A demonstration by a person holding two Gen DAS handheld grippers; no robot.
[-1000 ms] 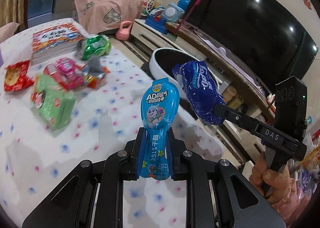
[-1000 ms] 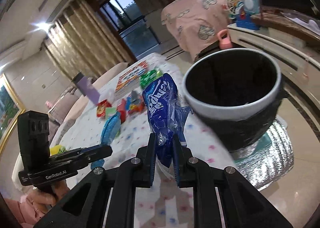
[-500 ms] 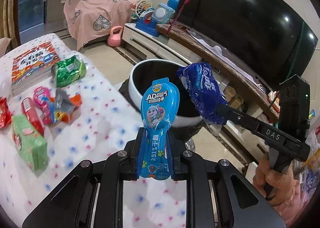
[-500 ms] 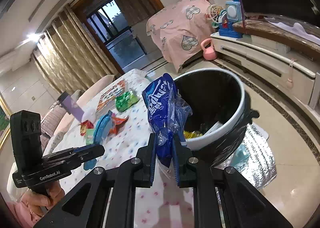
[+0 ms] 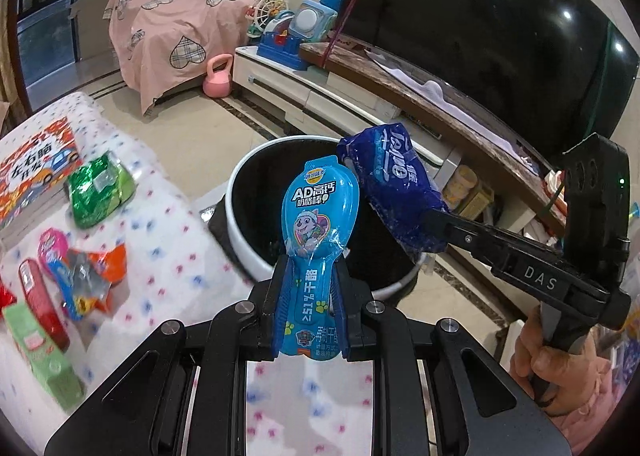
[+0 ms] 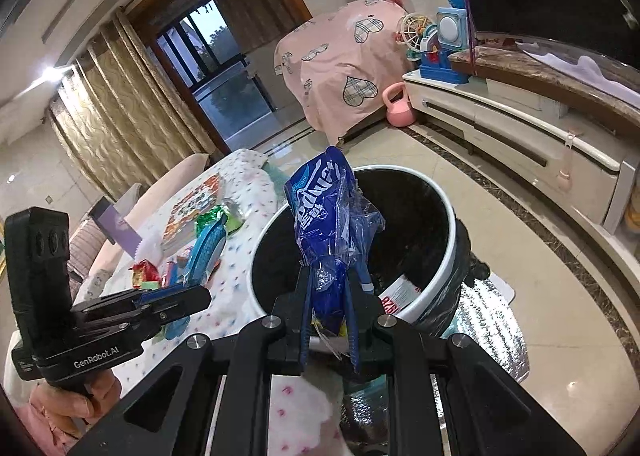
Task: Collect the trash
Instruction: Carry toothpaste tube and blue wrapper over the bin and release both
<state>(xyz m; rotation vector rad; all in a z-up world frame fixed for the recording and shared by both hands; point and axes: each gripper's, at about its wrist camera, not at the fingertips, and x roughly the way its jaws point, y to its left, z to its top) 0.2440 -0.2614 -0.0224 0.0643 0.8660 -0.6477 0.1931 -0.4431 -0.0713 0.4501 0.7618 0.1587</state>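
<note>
The light-blue cheese-stick wrapper (image 5: 316, 215) carries "AD高钙" in large white characters, a smaller line under it that I cannot make out for certain, and along its lower part ">51%干酪" beside small paw prints. The dark-blue crumpled wrapper (image 5: 394, 191) bears the white brand word "Tempo", seen upside down in the left wrist view and partly folded in the right wrist view. The right gripper (image 5: 436, 232) is marked "DAS" in white on its side. The left gripper (image 6: 200, 296) has "GenRobot.AI" printed on its body. The children's book (image 5: 34, 167) on the counter shows "左右脑开发" in big characters. A white scrap (image 6: 394, 298) inside the trash bin has red print too cut off to read.
</note>
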